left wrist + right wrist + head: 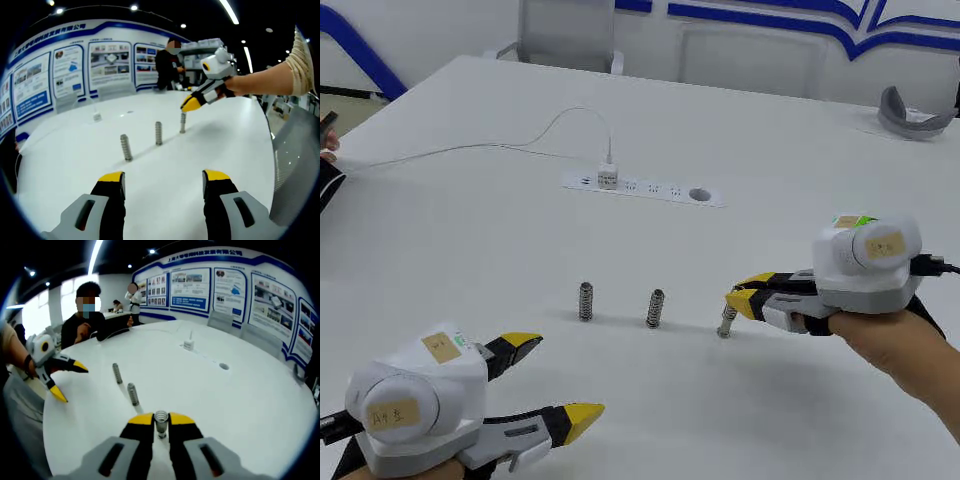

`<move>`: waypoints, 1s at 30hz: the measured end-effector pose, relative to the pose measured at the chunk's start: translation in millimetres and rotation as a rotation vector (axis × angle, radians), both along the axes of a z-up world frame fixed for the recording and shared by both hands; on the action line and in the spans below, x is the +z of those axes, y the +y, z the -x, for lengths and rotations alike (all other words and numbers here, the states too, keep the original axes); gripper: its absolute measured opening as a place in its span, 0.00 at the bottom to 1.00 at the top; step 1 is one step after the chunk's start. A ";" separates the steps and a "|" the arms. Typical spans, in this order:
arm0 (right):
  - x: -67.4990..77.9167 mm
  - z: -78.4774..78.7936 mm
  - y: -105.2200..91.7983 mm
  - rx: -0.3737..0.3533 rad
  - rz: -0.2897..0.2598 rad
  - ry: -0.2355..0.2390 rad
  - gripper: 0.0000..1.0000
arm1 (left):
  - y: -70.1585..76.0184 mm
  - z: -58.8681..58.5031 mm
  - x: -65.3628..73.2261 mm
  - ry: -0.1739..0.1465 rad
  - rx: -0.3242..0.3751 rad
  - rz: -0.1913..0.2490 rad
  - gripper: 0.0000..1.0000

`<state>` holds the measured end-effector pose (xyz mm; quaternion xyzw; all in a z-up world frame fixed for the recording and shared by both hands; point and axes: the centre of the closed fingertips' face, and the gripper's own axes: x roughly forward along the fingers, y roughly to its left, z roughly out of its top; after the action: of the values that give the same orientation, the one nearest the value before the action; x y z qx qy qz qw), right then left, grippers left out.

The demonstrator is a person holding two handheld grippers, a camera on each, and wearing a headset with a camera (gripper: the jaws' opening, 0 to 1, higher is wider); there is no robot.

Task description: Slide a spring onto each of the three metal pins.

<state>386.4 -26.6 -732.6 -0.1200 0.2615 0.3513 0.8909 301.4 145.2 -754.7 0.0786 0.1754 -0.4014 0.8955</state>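
Three upright metal pins stand in a row on the white table (470, 230). The left pin (585, 300) and the middle pin (655, 308) each carry a spring. My right gripper (740, 300) is shut on the spring (161, 421) of the right pin (726, 322), one jaw on either side of it at the top. In the left gripper view the three pins (158, 133) stand ahead, with the right gripper (192, 102) at the far one. My left gripper (555, 382) is open and holds nothing, near the table's front edge, well short of the pins.
A white power strip (645, 187) with a plugged charger and cable lies beyond the pins. A grey curved object (910, 112) rests at the back right, and a chair (565, 30) stands at the far edge. A person's hand (328, 140) is at the left edge.
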 end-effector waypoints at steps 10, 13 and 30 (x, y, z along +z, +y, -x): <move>-10.1 -0.7 -0.8 -0.013 0.002 0.018 0.12 | 3.1 -1.5 0.8 -0.002 0.004 -0.001 0.63; -16.5 -0.8 -1.0 -0.019 0.002 0.029 0.12 | 3.0 -1.4 -1.4 0.002 0.004 -0.003 0.63; -28.9 -1.0 -1.3 -0.012 0.024 0.047 0.12 | 2.5 -2.1 -2.1 0.005 0.006 -0.002 0.63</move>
<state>387.4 -27.8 -761.5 -0.1210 0.2875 0.3455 0.8851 303.4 147.6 -756.8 0.0779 0.1785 -0.3986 0.8962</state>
